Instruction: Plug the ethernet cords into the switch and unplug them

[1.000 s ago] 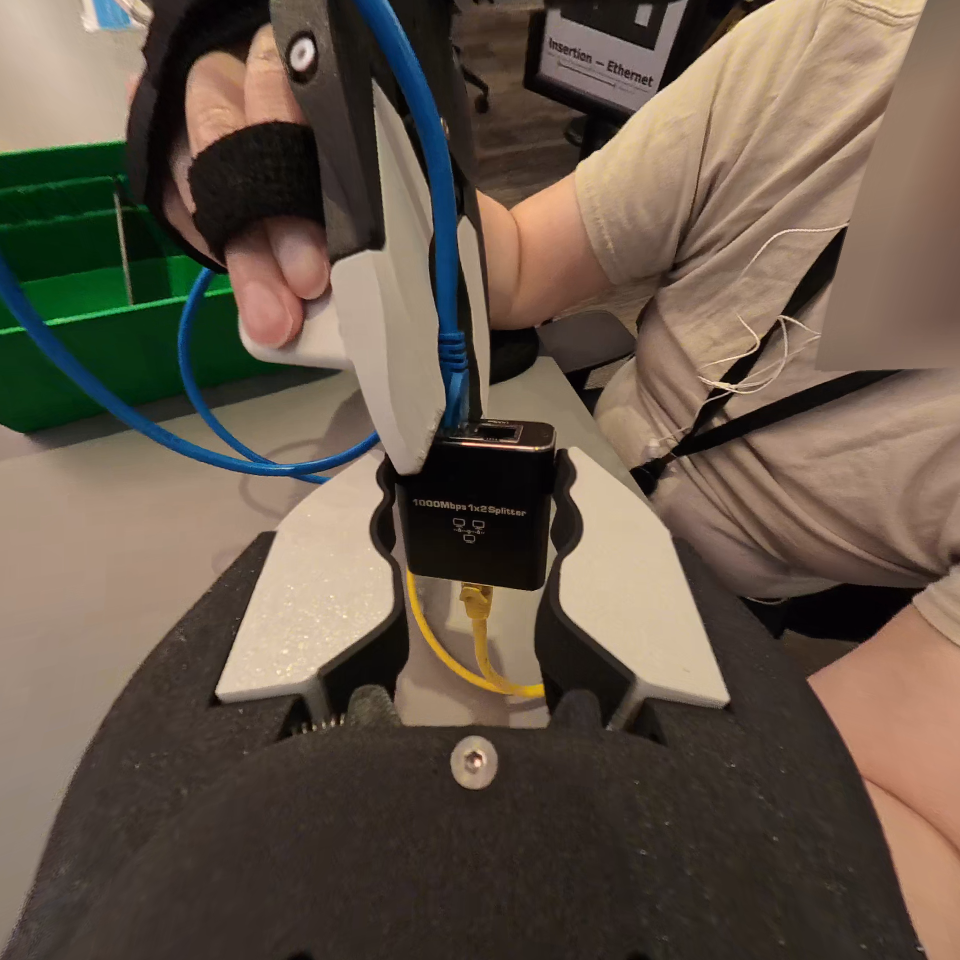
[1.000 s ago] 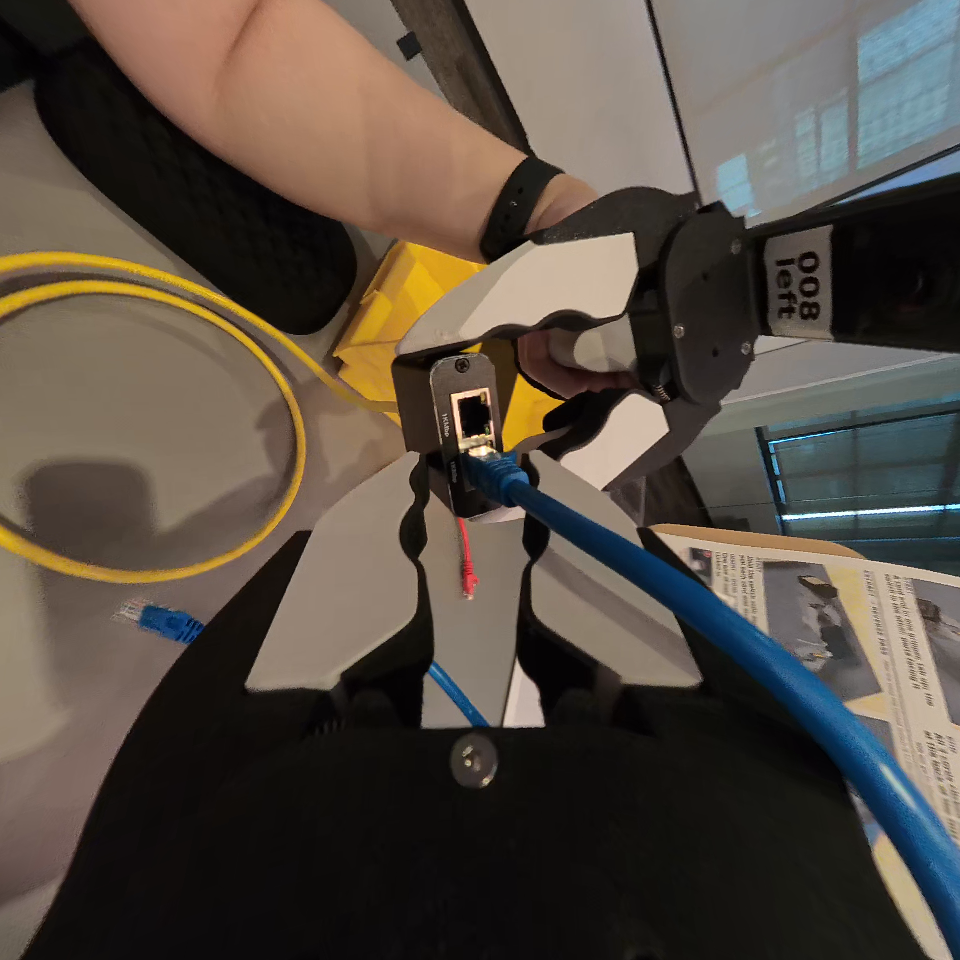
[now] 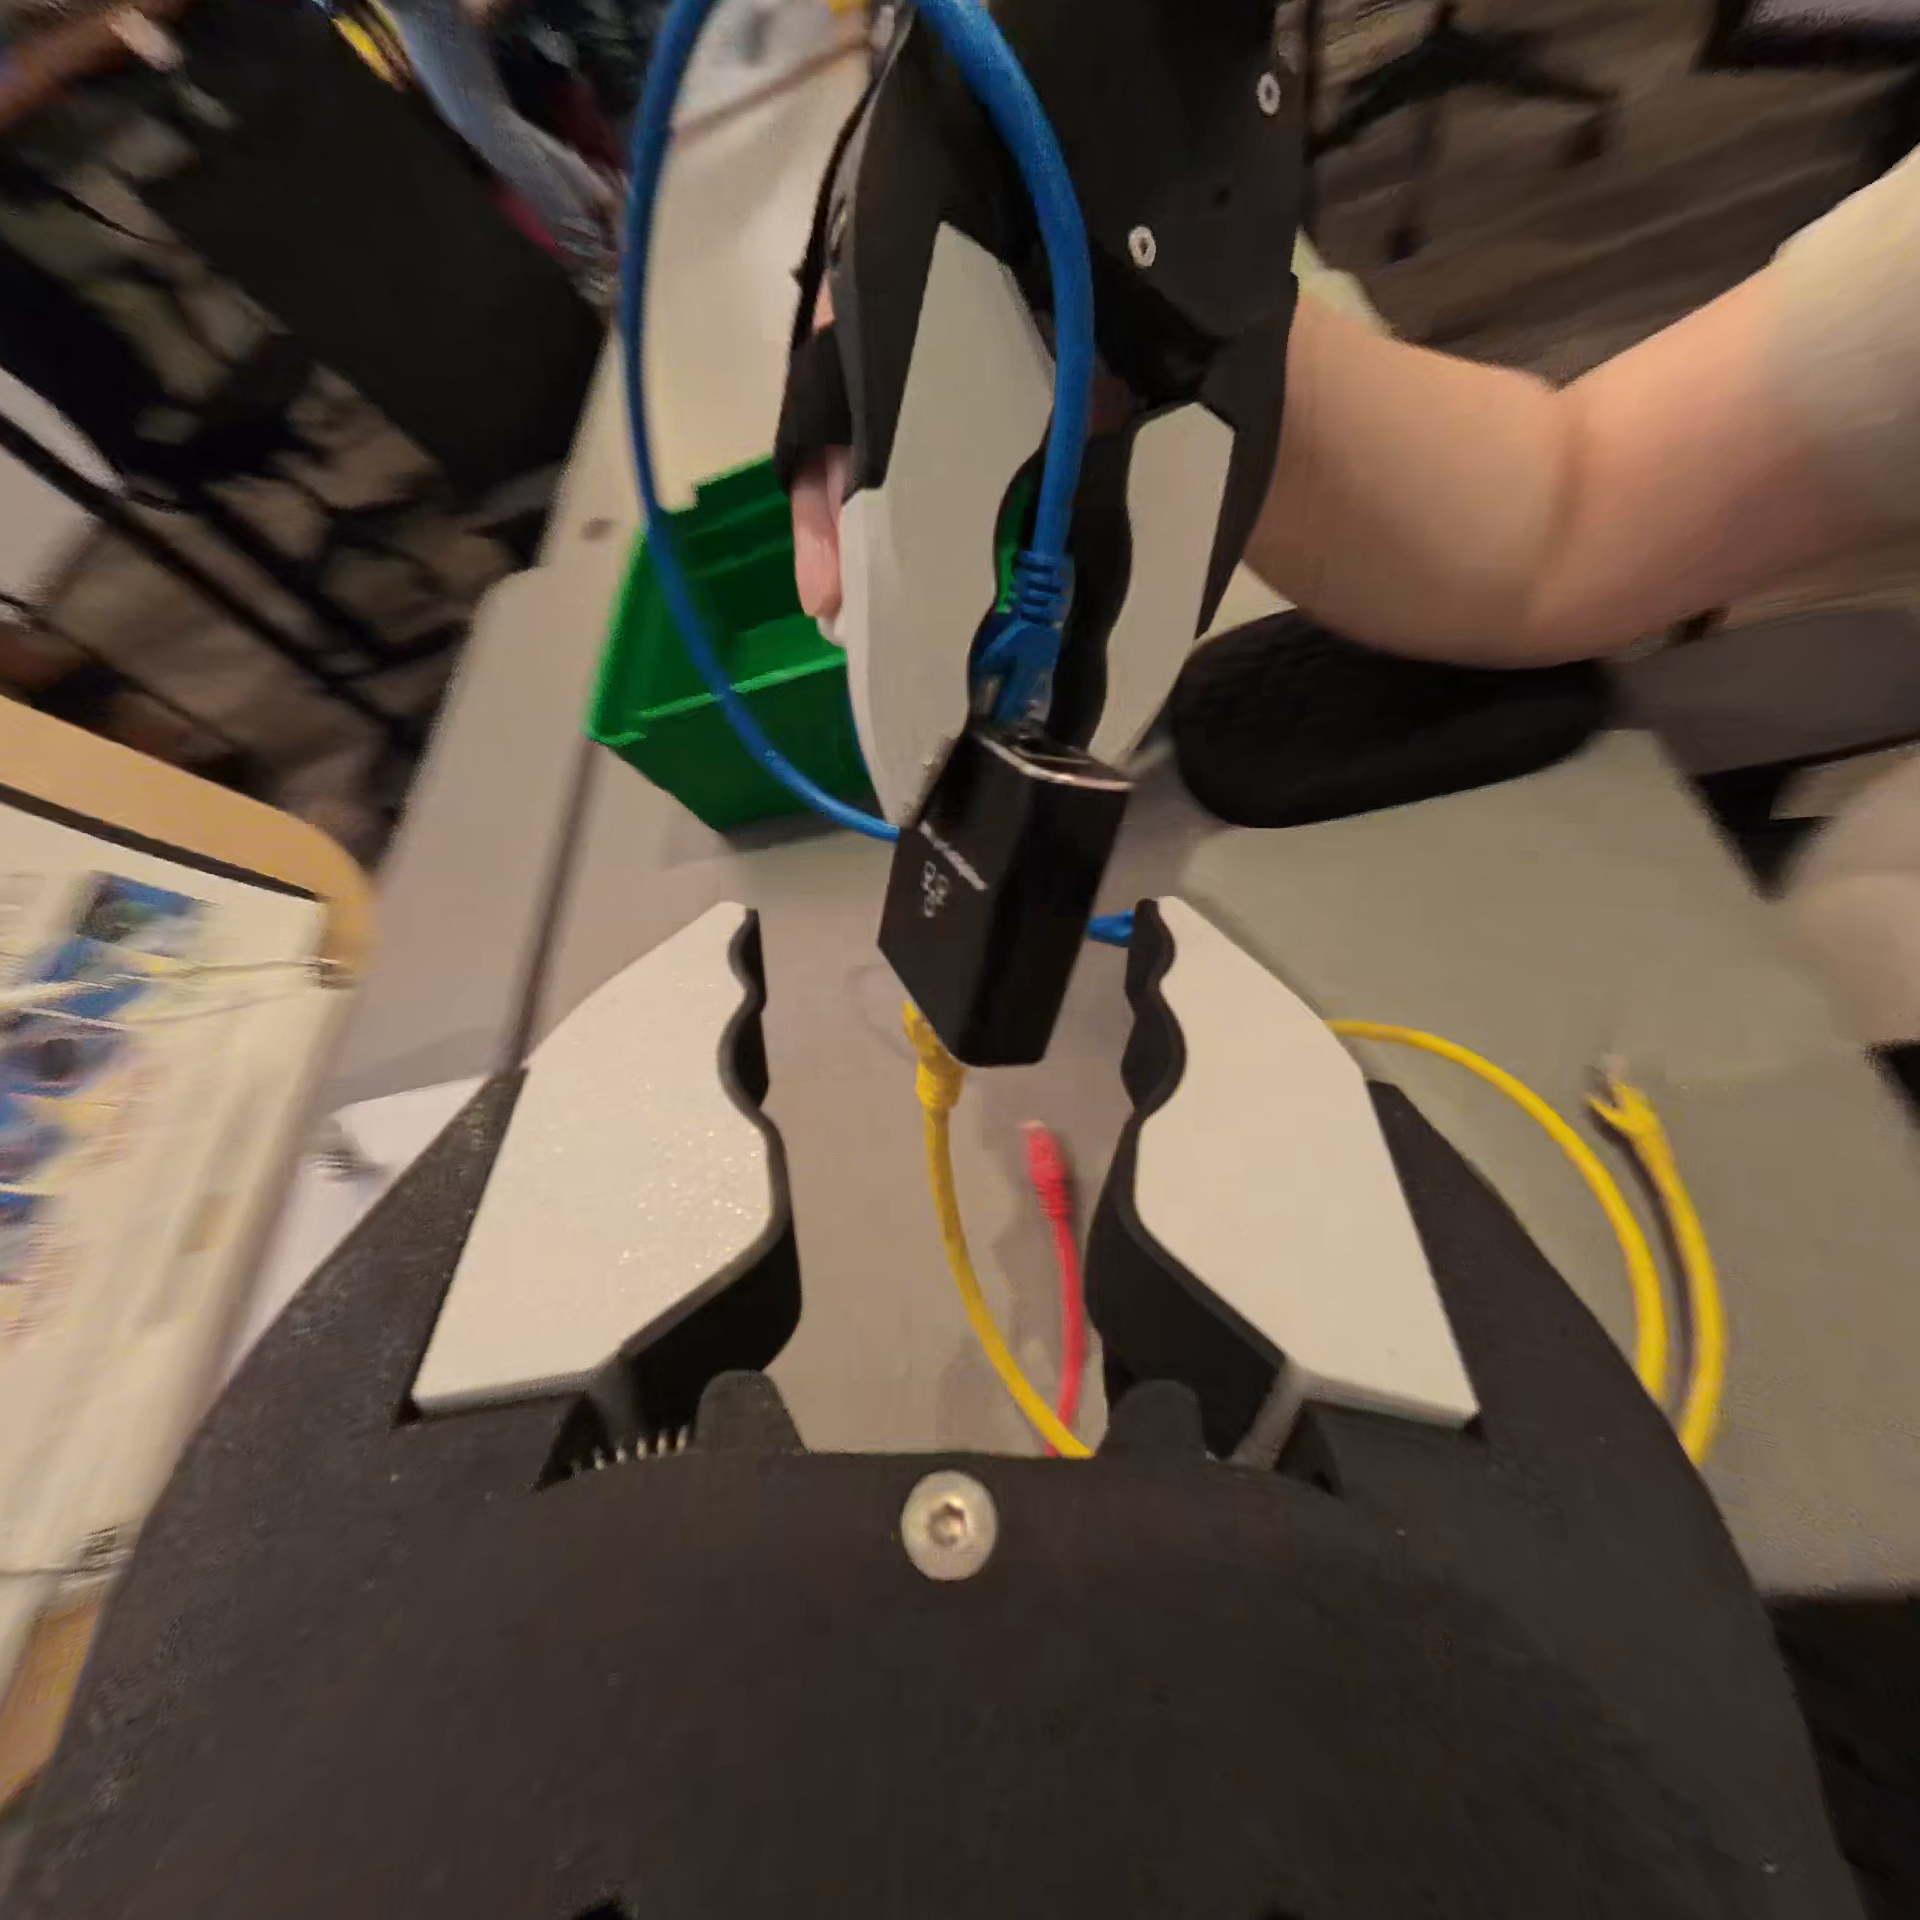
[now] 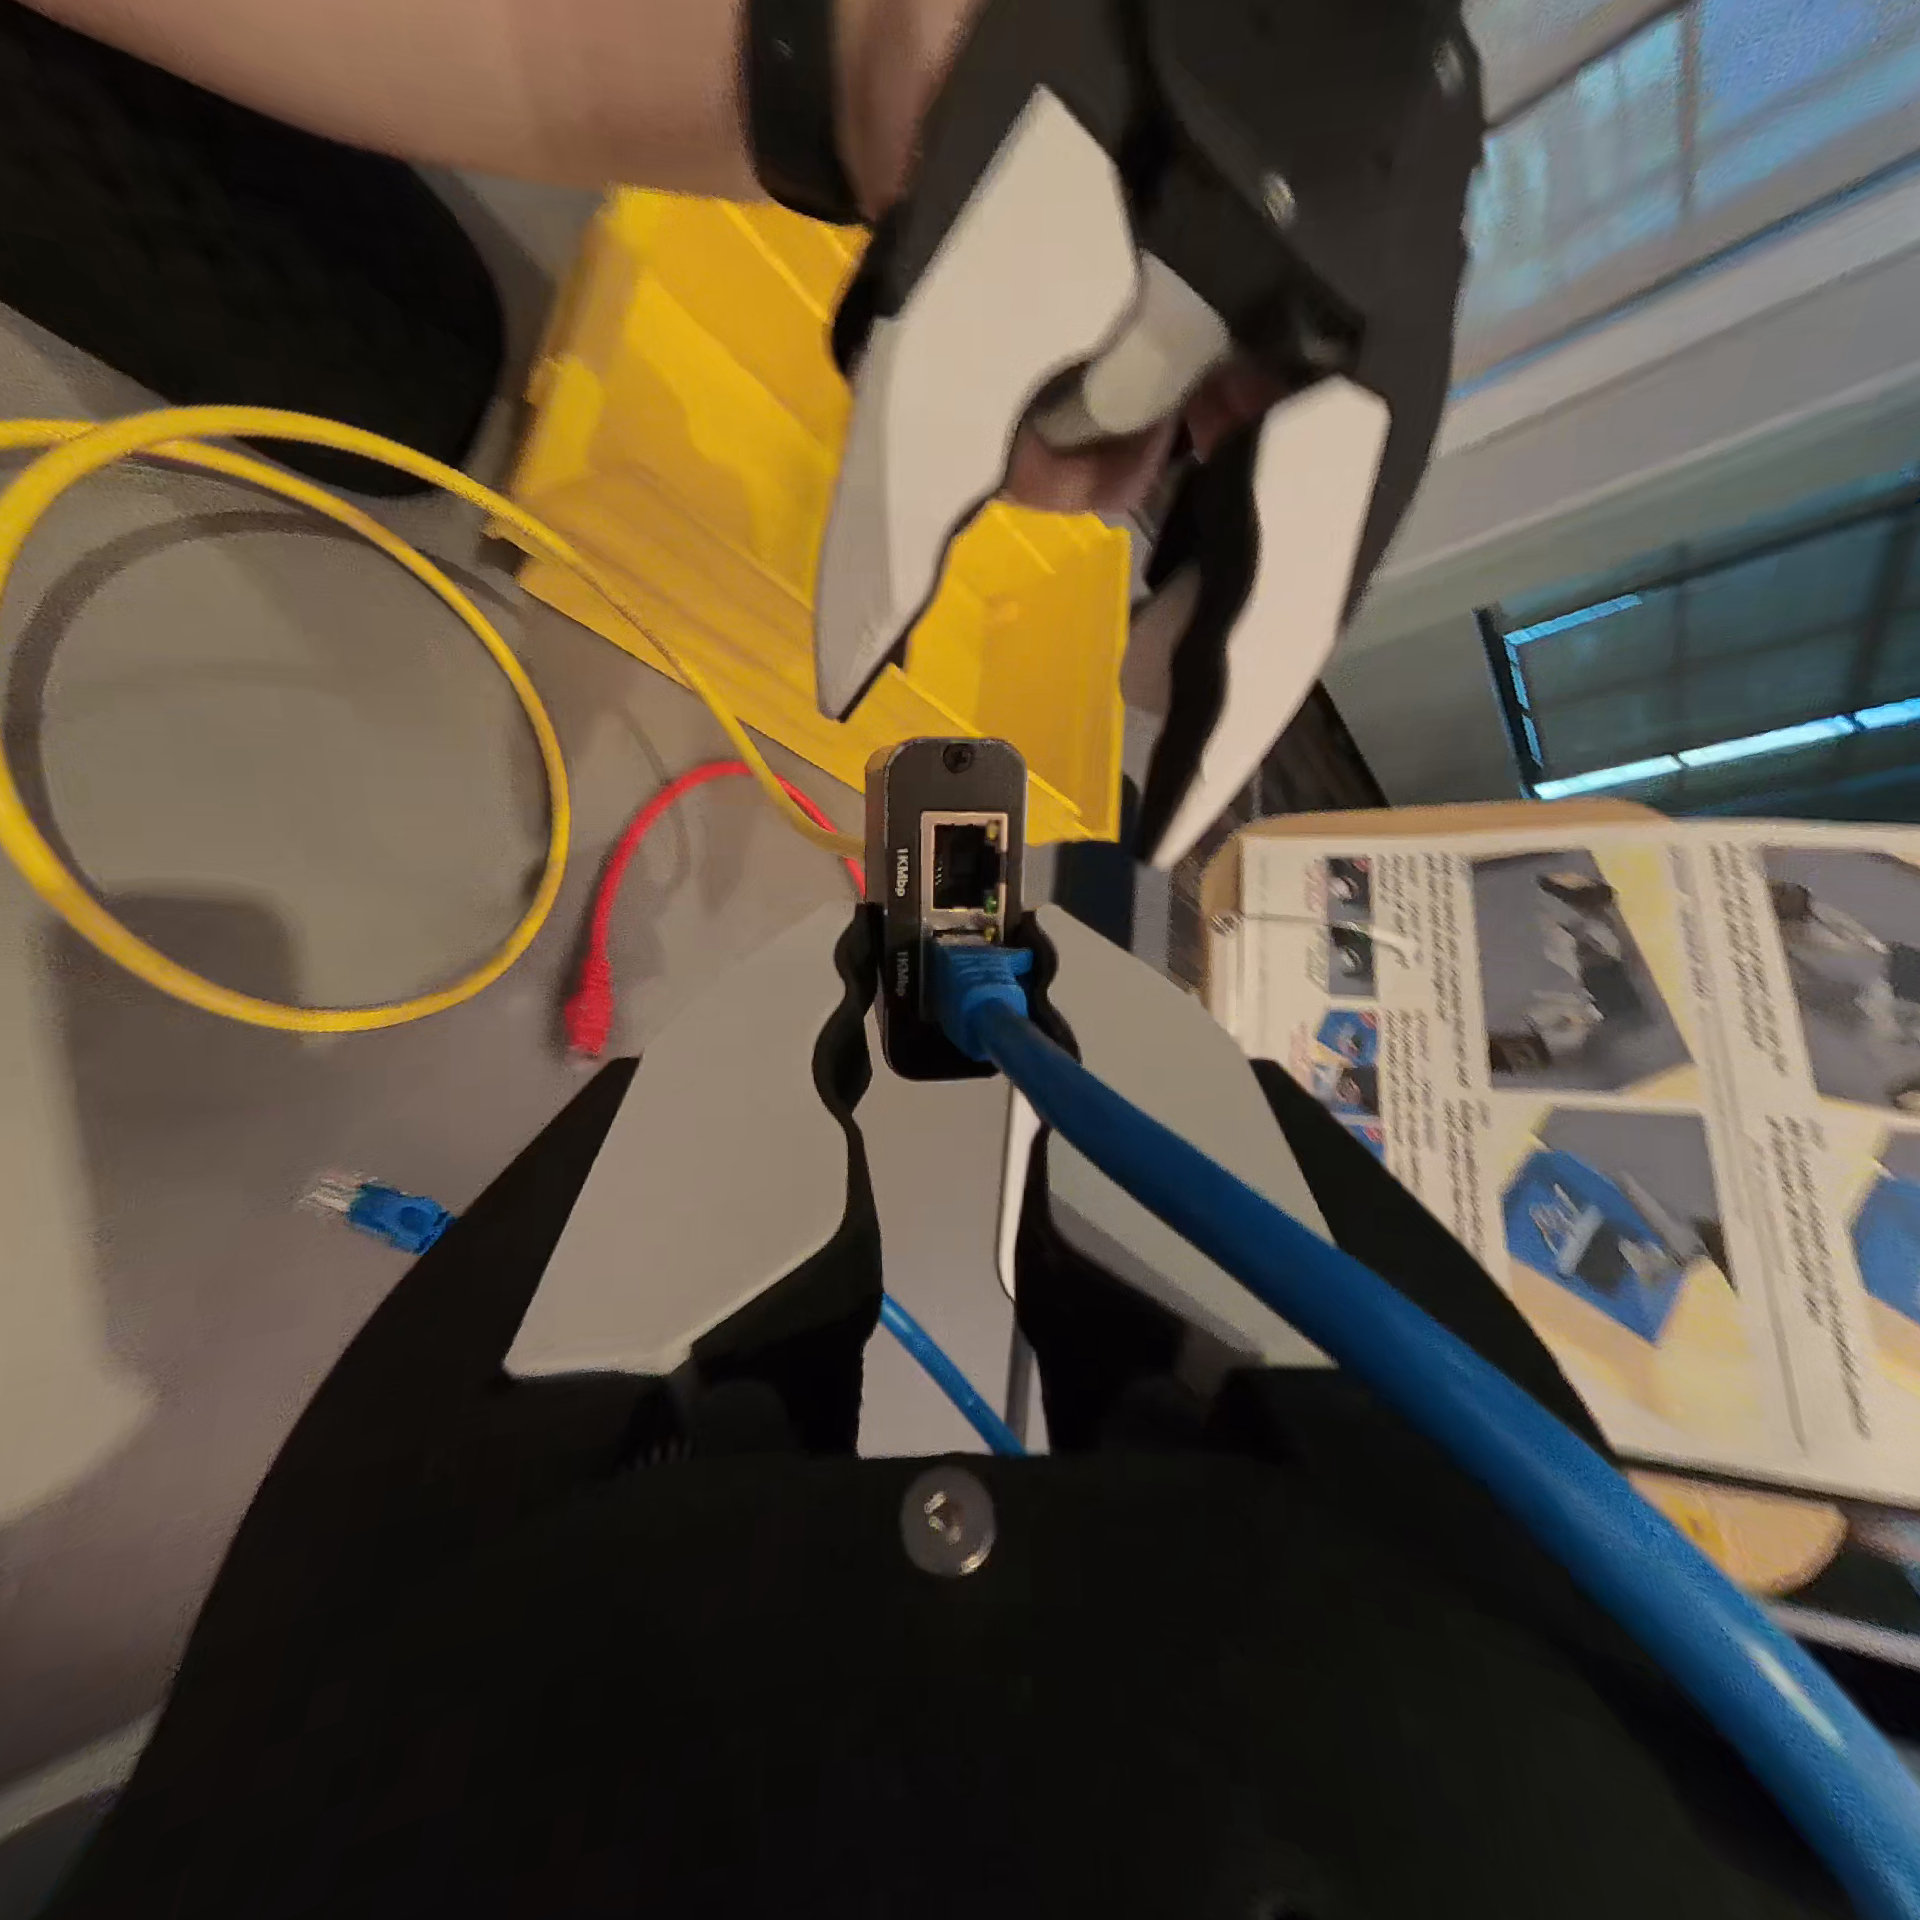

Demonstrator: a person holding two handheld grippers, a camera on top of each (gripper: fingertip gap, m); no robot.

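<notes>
Your right gripper (image 4: pixel 951 987) clamps the black switch (image 4: pixel 940 831), whose empty upper port only its own view shows, while your left gripper (image 3: pixel 945 935) hangs open.

Soft, even indoor light is seen in both views. Heavy motion blur is shown around the sharper small black plastic box (image 3: pixel 1003 904), worst toward the left edge. Faint shadows are cast beneath the looped thin yellow cable (image 4: pixel 312 727). Wide-angle bending is seen at the edges.

The right gripper (image 4: pixel 951 997) clamps the black switch (image 4: pixel 940 831), a blue cord (image 4: pixel 1195 1195) plugged into its lower port; the left gripper (image 4: pixel 1018 769) hovers open above.
</notes>
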